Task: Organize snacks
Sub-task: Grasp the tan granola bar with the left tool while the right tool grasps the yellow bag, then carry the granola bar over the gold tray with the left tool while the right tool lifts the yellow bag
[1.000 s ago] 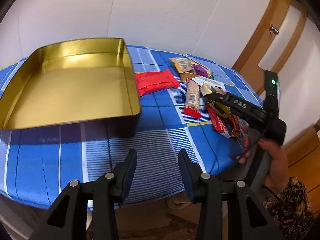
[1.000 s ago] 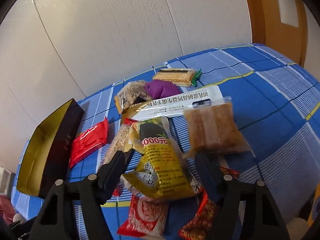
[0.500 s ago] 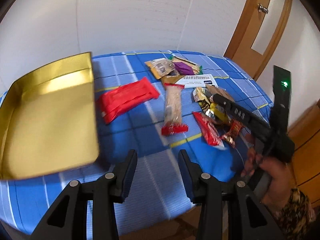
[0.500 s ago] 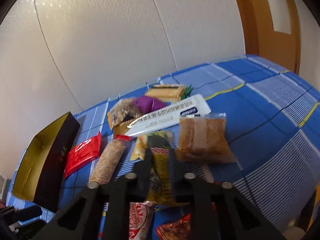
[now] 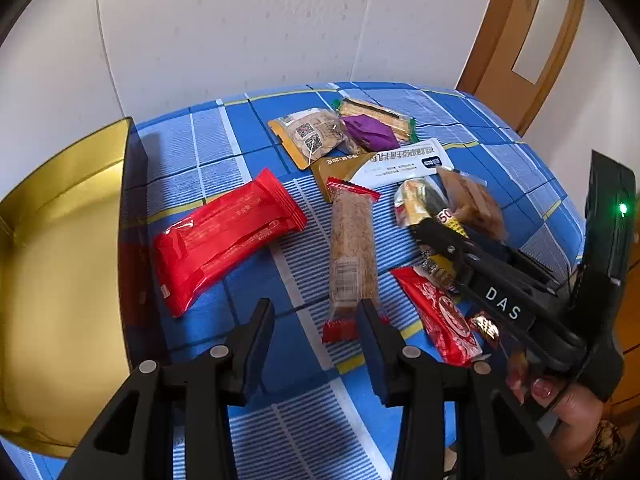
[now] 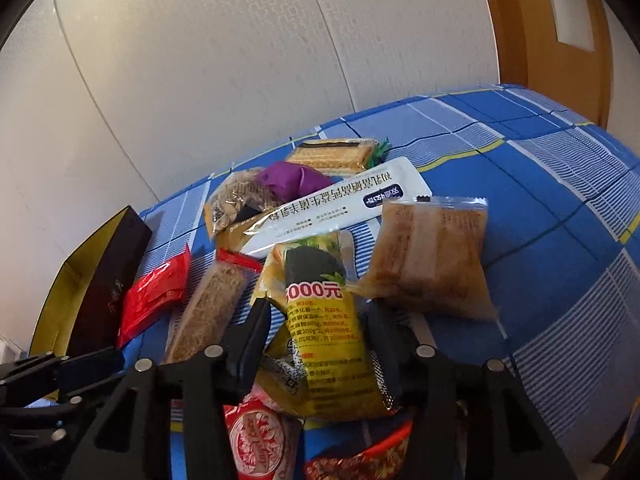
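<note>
On the blue checked cloth lies a heap of snacks. My right gripper (image 6: 316,320) straddles a yellow seaweed packet (image 6: 324,320); its jaws are opening and the pads look just off the packet's sides. My left gripper (image 5: 316,320) hovers open and empty over the cloth, fingertips at the near red end of a long grain bar (image 5: 352,240). A red packet (image 5: 228,236) lies left of the bar, beside the gold tin (image 5: 60,240), whose inside is bare. The left wrist view also shows the right gripper (image 5: 424,228) over the yellow packet (image 5: 416,204).
A brown clear packet (image 6: 432,252), a long white sachet (image 6: 340,204), a purple sweet (image 5: 370,132) and cracker packs lie behind. A red round-logo packet (image 5: 436,312) sits near the table's front edge. White wall behind, a wooden door (image 5: 516,40) at right. A hand holds the right gripper's handle.
My left gripper has swung right, away from the tin and up to the snacks. The right gripper's jaws closed on the yellow packet and have spread apart again.
</note>
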`<state>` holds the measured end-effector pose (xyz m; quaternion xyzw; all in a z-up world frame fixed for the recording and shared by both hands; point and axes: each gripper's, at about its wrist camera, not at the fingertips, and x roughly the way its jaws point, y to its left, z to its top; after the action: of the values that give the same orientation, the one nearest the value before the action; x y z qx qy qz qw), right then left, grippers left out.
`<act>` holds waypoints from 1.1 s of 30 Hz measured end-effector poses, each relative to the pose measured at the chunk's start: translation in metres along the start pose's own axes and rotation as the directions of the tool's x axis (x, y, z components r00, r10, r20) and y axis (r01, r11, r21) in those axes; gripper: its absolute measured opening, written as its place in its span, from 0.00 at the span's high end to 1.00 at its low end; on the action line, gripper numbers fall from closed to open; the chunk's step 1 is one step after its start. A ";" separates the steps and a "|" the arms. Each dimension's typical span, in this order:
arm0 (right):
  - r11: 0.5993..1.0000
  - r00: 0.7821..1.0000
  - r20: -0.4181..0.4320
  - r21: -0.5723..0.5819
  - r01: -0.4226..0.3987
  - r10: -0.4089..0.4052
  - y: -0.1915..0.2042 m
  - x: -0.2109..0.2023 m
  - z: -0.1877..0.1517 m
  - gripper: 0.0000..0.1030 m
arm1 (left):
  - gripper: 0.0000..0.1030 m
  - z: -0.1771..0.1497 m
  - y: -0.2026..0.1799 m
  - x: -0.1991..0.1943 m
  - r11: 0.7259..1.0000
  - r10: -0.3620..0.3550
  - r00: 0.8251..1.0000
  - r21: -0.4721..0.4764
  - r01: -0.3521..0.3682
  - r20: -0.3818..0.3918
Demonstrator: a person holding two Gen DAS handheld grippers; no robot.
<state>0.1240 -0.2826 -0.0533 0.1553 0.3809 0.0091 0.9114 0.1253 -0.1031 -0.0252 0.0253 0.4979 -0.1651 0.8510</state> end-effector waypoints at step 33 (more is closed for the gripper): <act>0.993 0.991 0.116 0.091 -0.075 0.064 -0.010 -0.021 0.003 0.69 | 0.71 -0.014 0.004 0.011 0.994 -0.108 0.992 0.033 0.106 0.065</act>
<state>0.1101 -0.2956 -0.0399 0.2118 0.3229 0.0140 0.9223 0.1195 -0.0992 -0.0418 0.0056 0.4675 -0.2184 0.8566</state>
